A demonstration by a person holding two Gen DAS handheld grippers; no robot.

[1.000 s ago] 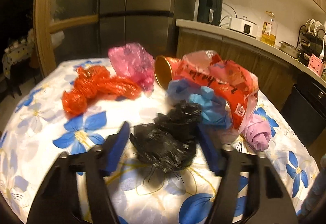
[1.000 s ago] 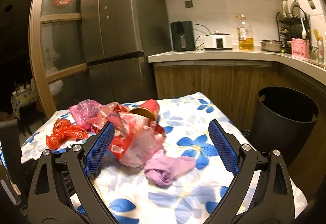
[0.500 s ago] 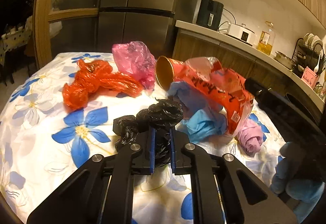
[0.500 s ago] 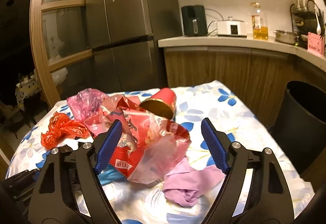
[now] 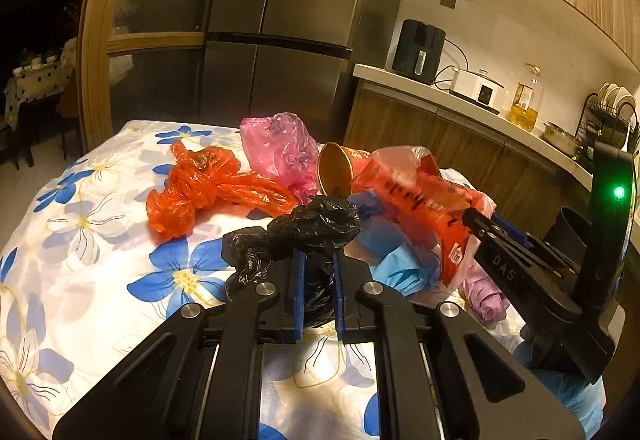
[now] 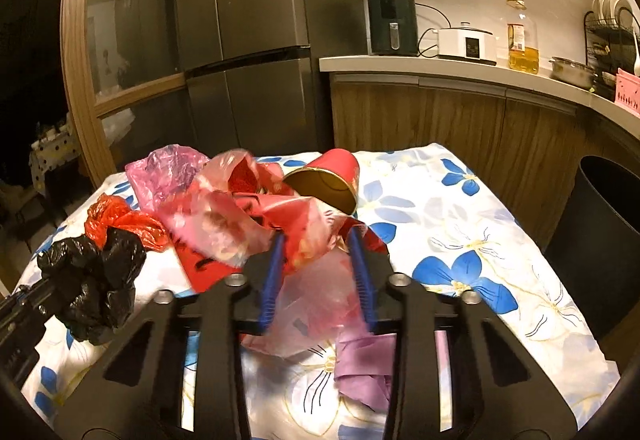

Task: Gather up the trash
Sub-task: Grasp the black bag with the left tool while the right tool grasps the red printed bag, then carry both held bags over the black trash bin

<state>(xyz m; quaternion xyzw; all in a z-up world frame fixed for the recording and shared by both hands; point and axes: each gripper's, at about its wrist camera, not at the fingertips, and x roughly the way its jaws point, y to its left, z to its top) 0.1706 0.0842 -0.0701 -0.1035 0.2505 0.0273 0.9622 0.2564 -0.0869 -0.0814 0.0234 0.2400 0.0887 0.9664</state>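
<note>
Both grippers working the trash pile on the table, each pitched slightly downward.

Left gripper (image 5: 317,272) is clamping the black bag (image 5: 308,228), pads pinched tight on it, bag sitting just above the floral table (image 5: 80,240). Right gripper (image 6: 316,264) is closing, jaws narrowing around the red-and-clear plastic bag (image 6: 256,216), film bunching between the pads. Red cup (image 6: 332,180) is lying tipped just behind it; dark bin (image 6: 600,240) is standing off the table's right edge.

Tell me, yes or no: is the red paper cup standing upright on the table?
No. The red paper cup lies on its side on the flowered tablecloth, its gold-lined mouth facing the camera.
</note>
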